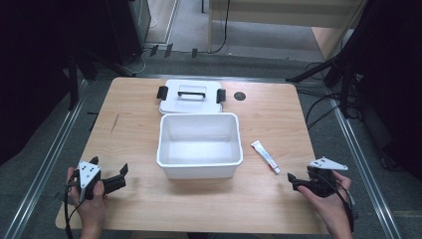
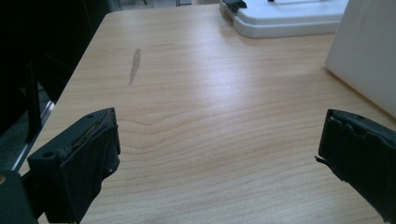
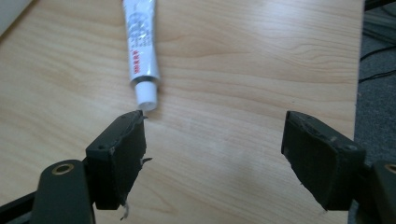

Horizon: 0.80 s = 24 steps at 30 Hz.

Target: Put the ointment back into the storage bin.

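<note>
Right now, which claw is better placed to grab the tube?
Right. The right claw is open just short of the tube, cap end near one jaw. The left claw sits across the white bin.

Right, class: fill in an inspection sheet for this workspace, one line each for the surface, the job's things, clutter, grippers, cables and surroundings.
Surface: light wooden table, with a grey streak near its left edge and a dark round spot near the far edge.
Job's things: white tube lying flat, cap toward the right hand-held gripper; empty white bin in the middle; its lid flat behind it.
Clutter: nothing seen.
Grippers: left hand-held gripper open over bare wood; right hand-held gripper open, one jaw close to the tube's cap.
Cables: one trails from each gripper; more lie on the floor at the right.
Surroundings: grey carpet, dark stands, wooden furniture beyond.
</note>
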Tool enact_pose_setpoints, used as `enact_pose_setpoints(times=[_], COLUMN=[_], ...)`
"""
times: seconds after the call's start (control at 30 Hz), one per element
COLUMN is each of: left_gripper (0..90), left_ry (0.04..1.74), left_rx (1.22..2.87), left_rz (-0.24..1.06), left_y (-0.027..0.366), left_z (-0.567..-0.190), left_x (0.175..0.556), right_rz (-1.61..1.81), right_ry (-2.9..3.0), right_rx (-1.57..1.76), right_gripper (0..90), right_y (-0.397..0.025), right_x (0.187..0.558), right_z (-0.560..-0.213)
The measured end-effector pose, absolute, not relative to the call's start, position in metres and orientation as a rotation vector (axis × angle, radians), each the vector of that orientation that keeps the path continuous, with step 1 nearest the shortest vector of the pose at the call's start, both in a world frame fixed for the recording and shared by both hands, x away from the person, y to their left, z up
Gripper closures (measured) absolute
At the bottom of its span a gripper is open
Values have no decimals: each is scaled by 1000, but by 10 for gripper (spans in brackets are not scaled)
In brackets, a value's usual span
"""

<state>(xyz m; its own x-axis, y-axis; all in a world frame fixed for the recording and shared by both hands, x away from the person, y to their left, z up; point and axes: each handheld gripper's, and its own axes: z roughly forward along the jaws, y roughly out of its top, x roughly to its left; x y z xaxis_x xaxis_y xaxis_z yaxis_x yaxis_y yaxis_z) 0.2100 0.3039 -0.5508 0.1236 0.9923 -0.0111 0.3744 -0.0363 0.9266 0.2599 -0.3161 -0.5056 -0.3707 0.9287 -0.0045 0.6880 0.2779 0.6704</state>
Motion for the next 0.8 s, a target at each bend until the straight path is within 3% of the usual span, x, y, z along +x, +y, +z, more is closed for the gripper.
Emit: enact_pose_setpoints(times=[0.37,0.8], left_gripper=[0,0], left_ry=[1406,1421], left_rx=[1510,1503], left_rz=[793,760], left_y=[315,317], left_z=[-551,-551], left_x=[215,217], right_rz=[328,100], right_ry=[2473,2598], right_rx=[1383,1398], right_gripper=[235,284], right_y=[-278,-238], right_x=[293,333], right_z=[-487,-483])
